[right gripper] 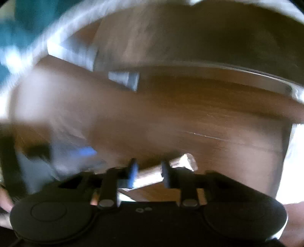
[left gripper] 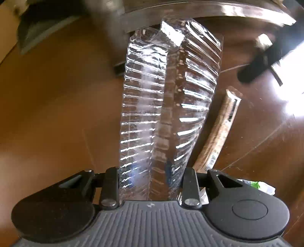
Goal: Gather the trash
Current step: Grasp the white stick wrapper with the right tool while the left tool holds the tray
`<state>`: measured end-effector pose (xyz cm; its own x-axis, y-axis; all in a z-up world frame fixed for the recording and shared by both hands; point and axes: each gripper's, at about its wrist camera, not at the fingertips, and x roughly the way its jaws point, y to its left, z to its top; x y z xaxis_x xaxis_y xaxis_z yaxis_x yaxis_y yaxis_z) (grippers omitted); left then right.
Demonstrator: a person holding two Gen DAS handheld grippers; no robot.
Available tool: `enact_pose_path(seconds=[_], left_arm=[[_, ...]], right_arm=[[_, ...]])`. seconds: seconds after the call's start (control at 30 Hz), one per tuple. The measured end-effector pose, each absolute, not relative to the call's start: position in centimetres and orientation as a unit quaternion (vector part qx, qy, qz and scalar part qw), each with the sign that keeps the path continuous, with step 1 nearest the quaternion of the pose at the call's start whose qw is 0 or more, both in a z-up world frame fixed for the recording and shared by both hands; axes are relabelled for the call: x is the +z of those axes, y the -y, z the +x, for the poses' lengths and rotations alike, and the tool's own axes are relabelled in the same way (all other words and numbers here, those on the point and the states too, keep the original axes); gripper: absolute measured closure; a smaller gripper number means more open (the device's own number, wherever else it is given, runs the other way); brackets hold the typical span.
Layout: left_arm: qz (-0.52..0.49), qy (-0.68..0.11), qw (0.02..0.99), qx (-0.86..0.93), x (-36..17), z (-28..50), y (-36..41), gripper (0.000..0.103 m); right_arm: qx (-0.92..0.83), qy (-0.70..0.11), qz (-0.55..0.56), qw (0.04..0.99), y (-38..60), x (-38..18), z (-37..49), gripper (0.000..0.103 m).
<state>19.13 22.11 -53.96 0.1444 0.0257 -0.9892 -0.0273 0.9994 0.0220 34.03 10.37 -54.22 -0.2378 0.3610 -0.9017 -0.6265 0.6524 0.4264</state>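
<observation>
A crushed clear ribbed plastic bottle (left gripper: 167, 98) stands up between the fingers of my left gripper (left gripper: 151, 172), which is shut on its lower end and points down at the brown wood floor. A tan wrapper (left gripper: 218, 133) lies on the floor just right of the bottle. In the blurred right wrist view the tan wrapper (right gripper: 180, 163) lies slantwise across the gap of my right gripper (right gripper: 149, 172). That gripper's jaws stand apart, and the pads do not press on the wrapper.
A white paper cup (right gripper: 123, 80) lies on its side on the floor farther off, with a larger white thing (right gripper: 76, 54) behind it. A green and white scrap (left gripper: 263, 186) lies near my left gripper. A furniture base (left gripper: 190, 11) borders the floor. A dark object (left gripper: 262, 62) sits at the upper right.
</observation>
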Motion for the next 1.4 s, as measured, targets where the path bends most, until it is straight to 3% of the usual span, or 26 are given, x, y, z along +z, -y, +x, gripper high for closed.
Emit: enact_pose_path(seconds=[0.17, 0.37, 0.63, 0.7, 0.8, 0.97, 1.27, 1.4], left_arm=[[-0.036, -0.656, 0.753, 0.035, -53.6, 19.4, -22.9, 0.074], [-0.053, -0.662, 0.746, 0.046, -53.8, 20.9, -21.6, 0.074], [-0.063, -0.664, 0.744, 0.042, -53.6, 20.6, -21.9, 0.074], [-0.066, -0.665, 0.743, 0.042, -53.6, 20.7, -22.1, 0.074], [-0.067, -0.665, 0.743, 0.038, -53.5, 21.0, -22.6, 0.074], [-0.073, -0.664, 0.743, 0.033, -54.0, 21.4, -22.6, 0.074], [-0.074, -0.654, 0.753, -0.003, -53.0, 22.2, -22.3, 0.074], [-0.060, -0.640, 0.765, -0.030, -51.2, 22.5, -22.1, 0.074]], right_arm=[[0.521, -0.544, -0.318, 0.575, -12.9, -54.7, 28.5, 0.047], [0.628, -0.368, -0.519, 0.448, -14.6, -57.1, 23.8, 0.047], [0.658, -0.306, -0.571, 0.385, -13.5, -58.8, 21.5, 0.053], [0.658, -0.314, -0.566, 0.384, -13.5, -58.8, 21.3, 0.057], [0.653, -0.330, -0.557, 0.393, -13.8, -58.7, 21.4, 0.072], [0.626, -0.355, -0.547, 0.427, -13.2, -59.0, 20.7, 0.083], [0.485, -0.530, -0.401, 0.568, -10.5, -56.0, 24.5, 0.085], [0.434, -0.566, -0.339, 0.613, -7.5, -52.4, 25.4, 0.085]])
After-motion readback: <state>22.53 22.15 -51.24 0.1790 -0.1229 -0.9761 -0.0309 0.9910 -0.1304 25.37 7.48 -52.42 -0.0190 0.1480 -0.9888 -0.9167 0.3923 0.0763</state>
